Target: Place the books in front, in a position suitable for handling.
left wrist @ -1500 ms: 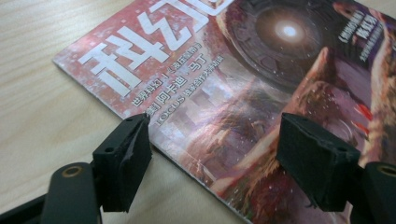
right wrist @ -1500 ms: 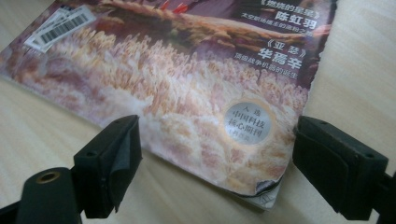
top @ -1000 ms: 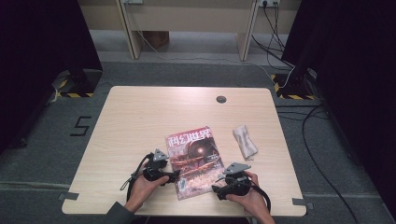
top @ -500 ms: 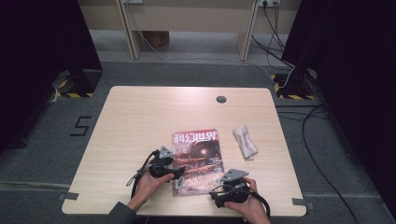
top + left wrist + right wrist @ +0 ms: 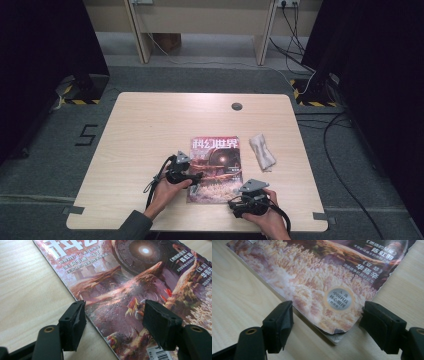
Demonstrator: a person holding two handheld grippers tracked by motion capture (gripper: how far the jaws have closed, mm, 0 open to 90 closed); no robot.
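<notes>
A magazine (image 5: 216,169) with a reddish sci-fi cover lies flat on the wooden table (image 5: 150,130), near its front edge. My left gripper (image 5: 194,179) sits at the magazine's left edge, open, its jaws straddling the spine edge of the magazine (image 5: 130,290). My right gripper (image 5: 239,200) is at the magazine's front right corner, open too. In the right gripper view the worn corner of the magazine (image 5: 329,307) lies between the two jaws, with a silver round sticker (image 5: 339,299) on it. Neither gripper holds anything.
A crumpled white cloth (image 5: 262,151) lies right of the magazine. A round cable hole (image 5: 236,106) sits near the table's far edge. Cables run over the floor at the right, and dark curtains stand on both sides.
The magazine has turned a little and now lies straighter. My left gripper has moved in to its left edge, and my right gripper has drawn back toward the front right corner.
</notes>
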